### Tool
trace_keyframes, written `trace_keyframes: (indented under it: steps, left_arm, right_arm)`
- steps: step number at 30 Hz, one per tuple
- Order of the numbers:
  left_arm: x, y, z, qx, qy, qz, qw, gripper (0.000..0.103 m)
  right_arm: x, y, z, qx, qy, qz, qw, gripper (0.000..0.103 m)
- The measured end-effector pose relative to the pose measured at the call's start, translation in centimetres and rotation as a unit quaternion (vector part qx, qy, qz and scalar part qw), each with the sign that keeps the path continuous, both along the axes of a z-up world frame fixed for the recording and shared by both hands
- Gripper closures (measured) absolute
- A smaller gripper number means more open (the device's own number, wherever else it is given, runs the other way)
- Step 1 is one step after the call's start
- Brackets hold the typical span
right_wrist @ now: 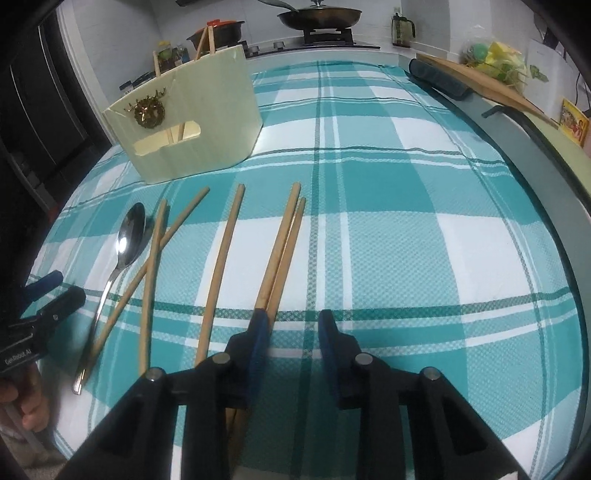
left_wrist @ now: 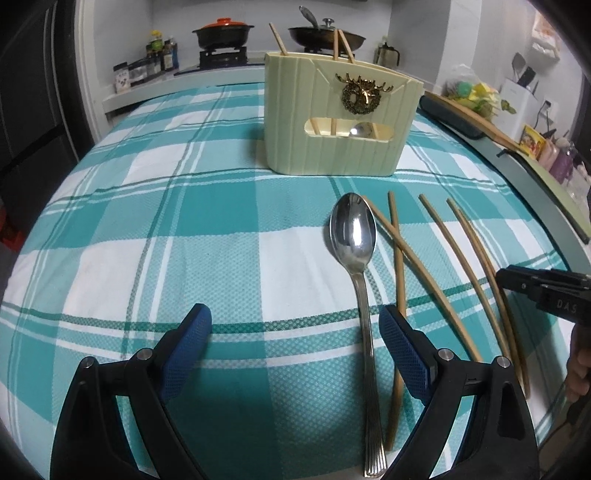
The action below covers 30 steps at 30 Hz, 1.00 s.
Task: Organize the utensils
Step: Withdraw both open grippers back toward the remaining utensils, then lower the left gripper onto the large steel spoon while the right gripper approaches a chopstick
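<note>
A steel spoon (left_wrist: 354, 236) lies on the checked cloth, its handle running toward my open left gripper (left_wrist: 295, 325), inside the right finger. Several wooden chopsticks (left_wrist: 436, 266) lie to its right. A cream utensil holder (left_wrist: 340, 114) stands behind, with chopsticks and a spoon inside. In the right wrist view the holder (right_wrist: 195, 114) is at far left, the spoon (right_wrist: 127, 236) and chopsticks (right_wrist: 221, 266) lie left of centre. My right gripper (right_wrist: 291, 325) is open and empty; a pair of chopsticks (right_wrist: 282, 251) passes under its left finger.
A stove with a red-lidded pot (left_wrist: 223, 31) and a pan (left_wrist: 325, 33) is behind the table. A dark roll and wooden board (right_wrist: 461, 77) lie along the right edge. The teal-and-white cloth (right_wrist: 406, 240) covers the table.
</note>
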State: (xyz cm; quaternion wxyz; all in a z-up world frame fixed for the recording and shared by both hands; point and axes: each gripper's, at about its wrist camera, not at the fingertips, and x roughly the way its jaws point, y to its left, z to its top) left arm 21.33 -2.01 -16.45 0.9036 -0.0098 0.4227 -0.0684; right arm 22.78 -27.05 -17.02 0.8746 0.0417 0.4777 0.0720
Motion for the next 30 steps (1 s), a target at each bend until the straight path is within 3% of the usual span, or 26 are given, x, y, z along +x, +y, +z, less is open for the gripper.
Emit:
trace_keyframes:
  steps: [6, 10, 15, 20, 24, 30]
  left_arm:
    - [0.7, 0.4, -0.9, -0.011, 0.017, 0.007, 0.9998, 0.01]
    - [1.6, 0.0, -0.7, -0.002, 0.015, 0.006, 0.9999, 0.01]
    - [2.9, -1.7, -0.7, 0.028, 0.014, -0.025, 0.9992, 0.01]
    - [4.3, -3.4, -1.5, 0.058, 0.021, -0.046, 0.9971, 0.009]
    - [5.1, -3.4, -1.4, 0.071, 0.015, -0.024, 0.9971, 0.009]
    - [4.6, -1.1, -1.6, 0.054, 0.03, -0.006, 0.9981, 0.005]
  right_arm:
    - [0.1, 2.3, 0.0, -0.074, -0.006, 0.027, 0.997, 0.074]
    - [0.8, 2.7, -0.1, -0.098, -0.03, 0.032, 0.994, 0.074]
    - [0.1, 1.6, -0.4, -0.083, -0.064, 0.021, 0.994, 0.074]
    - [-0.1, 0.2, -0.4, -0.063, -0.064, 0.011, 0.996, 0.074]
    - [-0.1, 0.5, -0.4, -0.073, -0.066, 0.012, 0.995, 0.074]
    - [-0.2, 0.2, -0.5, -0.068, -0.065, 0.005, 0.996, 0.074]
